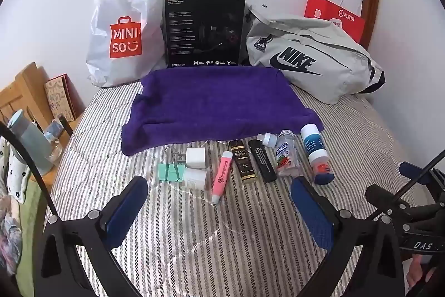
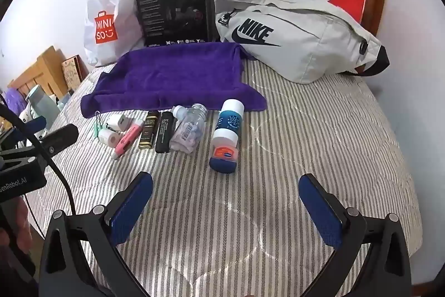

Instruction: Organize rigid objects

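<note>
Loosely lined up along the near edge of the purple towel (image 1: 219, 105), the small rigid things lie on the striped bedcover (image 1: 194, 235), not yet sorted. From the left: a mint binder clip (image 1: 172, 171), a white charger plug (image 1: 196, 157) with a small white jar (image 1: 196, 179) just nearer, a pink highlighter (image 1: 221, 176), a dark gold-trimmed tube (image 1: 242, 164), a black bar (image 1: 262, 161), a clear plastic bottle (image 1: 286, 155) with its cap off beside it, and at the right end a white and blue bottle (image 1: 314, 144) touching a blue-lidded jar (image 1: 322, 171). They lie mostly lengthwise toward the viewer, close together but each reachable — likely set out so each can be taken singly.

The towel is spread flat and bare, which reads as the place meant to receive them; that is a guess.

Neither gripper holds anything. The left gripper (image 1: 219, 202) hangs over the near side of the row with jaws spread wide, the highlighter roughly between them but further off. The right gripper (image 2: 226, 199) is equally wide open, angled down, with the blue-lidded jar just beyond its fingers — probably its first pick.

Against the far wall stand a white shopping bag (image 1: 122, 29), a black box (image 1: 204, 29), a grey sling bag (image 1: 311, 54) and a red paper bag (image 1: 336, 16).
</note>
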Demonstrator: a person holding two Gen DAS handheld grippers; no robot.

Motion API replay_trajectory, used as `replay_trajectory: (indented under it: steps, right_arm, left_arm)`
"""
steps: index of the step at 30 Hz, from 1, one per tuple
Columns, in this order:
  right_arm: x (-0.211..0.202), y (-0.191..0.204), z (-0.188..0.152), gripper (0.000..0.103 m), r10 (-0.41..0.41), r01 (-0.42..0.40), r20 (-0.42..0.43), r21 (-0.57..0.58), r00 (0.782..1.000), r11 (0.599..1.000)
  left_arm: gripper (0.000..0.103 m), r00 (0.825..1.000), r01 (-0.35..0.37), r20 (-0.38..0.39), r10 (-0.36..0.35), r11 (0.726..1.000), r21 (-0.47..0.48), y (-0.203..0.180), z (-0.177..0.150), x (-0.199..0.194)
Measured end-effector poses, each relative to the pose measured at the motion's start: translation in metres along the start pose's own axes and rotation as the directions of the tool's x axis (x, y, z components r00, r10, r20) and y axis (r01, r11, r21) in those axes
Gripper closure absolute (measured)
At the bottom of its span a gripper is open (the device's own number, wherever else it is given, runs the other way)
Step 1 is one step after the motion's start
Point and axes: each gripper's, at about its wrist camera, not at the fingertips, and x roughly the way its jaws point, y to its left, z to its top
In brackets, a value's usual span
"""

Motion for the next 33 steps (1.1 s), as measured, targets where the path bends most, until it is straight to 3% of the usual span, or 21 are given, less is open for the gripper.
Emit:
replay_trajectory:
  steps: [33]
  right_arm:
    - [-0.015,0.01,0.001,0.0,0.011,-0.011,0.018,-0.016,1.0,1.0]
  left_arm:
    - [0.0,1.0,0.004,0.008,-0.004,0.999,-0.036,0.011,0.0,-0.007]
